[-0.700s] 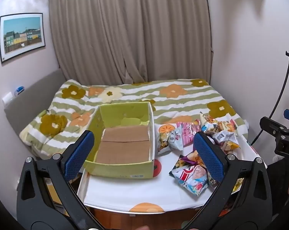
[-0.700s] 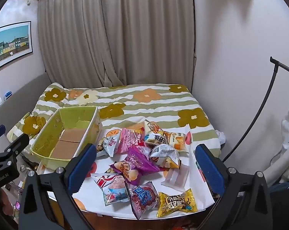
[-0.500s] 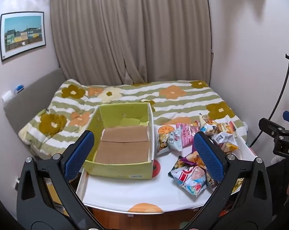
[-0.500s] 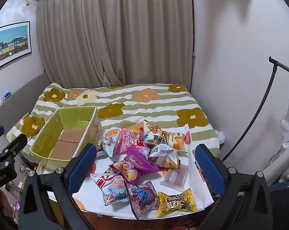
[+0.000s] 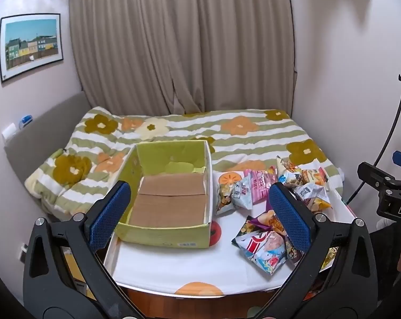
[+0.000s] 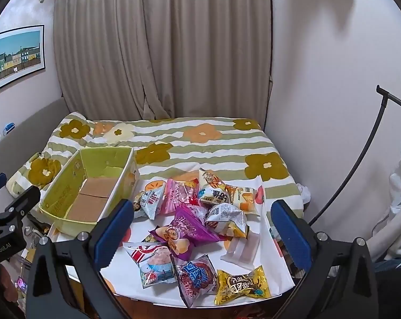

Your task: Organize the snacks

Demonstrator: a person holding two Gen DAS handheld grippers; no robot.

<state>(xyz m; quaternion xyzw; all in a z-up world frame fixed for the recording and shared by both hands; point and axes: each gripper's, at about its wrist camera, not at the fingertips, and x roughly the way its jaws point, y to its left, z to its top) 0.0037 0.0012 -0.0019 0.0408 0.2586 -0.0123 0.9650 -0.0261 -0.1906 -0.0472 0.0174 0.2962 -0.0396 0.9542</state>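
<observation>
An empty yellow-green cardboard box (image 5: pixel 171 235) (image 6: pixel 59 186) stands on the left of a small white-clothed table (image 5: pixel 179 265). A heap of several snack bags (image 6: pixel 192 226) (image 5: pixel 264 207) lies to its right, among them a purple bag (image 6: pixel 190 228), a pink bag (image 6: pixel 178 195), a yellow Pillow candy (image 6: pixel 241 283) and a clear wrapper (image 6: pixel 243 247). My left gripper (image 5: pixel 200 212) is open and empty, above the table's near edge facing the box. My right gripper (image 6: pixel 204 232) is open and empty, held above the snacks.
A bed with a striped floral quilt (image 6: pixel 200 143) lies right behind the table. Curtains (image 6: pixel 160 53) hang at the back. A wall is on the right, with a black lamp stand (image 6: pixel 359 159) leaning by it. A framed picture (image 5: pixel 30 45) hangs at left.
Both views have shifted only slightly; the grippers stay open and nothing on the table has moved.
</observation>
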